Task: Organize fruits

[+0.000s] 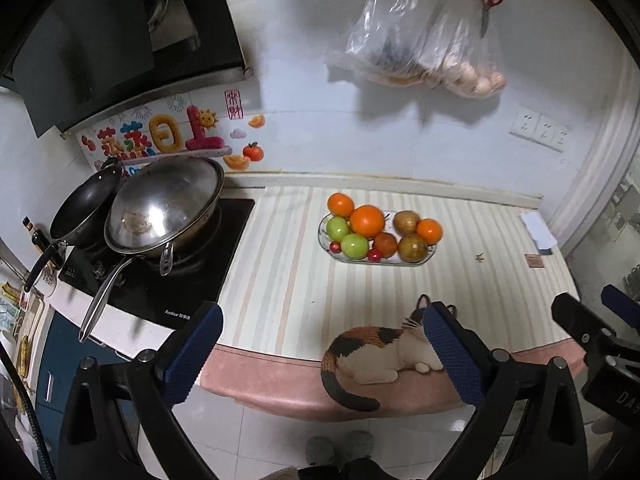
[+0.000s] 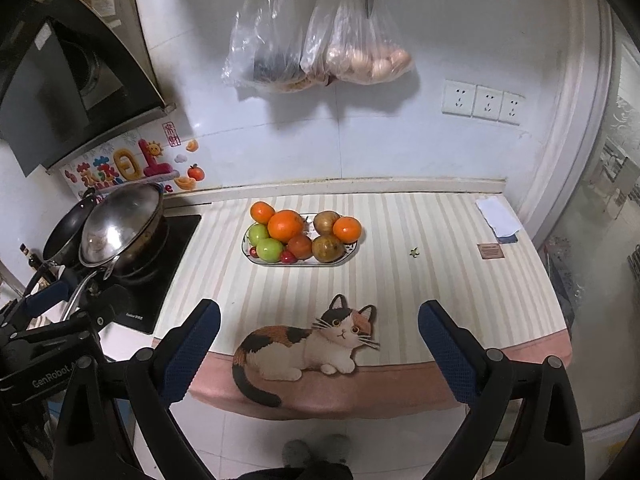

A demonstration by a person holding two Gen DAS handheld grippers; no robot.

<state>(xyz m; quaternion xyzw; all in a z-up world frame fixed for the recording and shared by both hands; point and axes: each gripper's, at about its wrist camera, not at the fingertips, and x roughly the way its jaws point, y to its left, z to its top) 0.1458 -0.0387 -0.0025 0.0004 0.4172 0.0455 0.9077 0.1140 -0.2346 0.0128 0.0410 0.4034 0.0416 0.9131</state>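
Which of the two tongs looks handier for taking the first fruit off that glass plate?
Probably the left tongs: in their view the oval glass plate of fruit sits nearly straight ahead. From the right tongs, it lies off to the left. Both stand open, empty, well short of it.

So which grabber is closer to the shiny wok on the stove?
Left. The left gripper hangs off the counter's front edge, on the side toward the stove and the steel wok. The right gripper sits farther along, past the left one, away from the stove.

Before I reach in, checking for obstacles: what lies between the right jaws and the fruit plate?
Right wrist view: only striped mat lies before the fruit plate, plus the printed cat.
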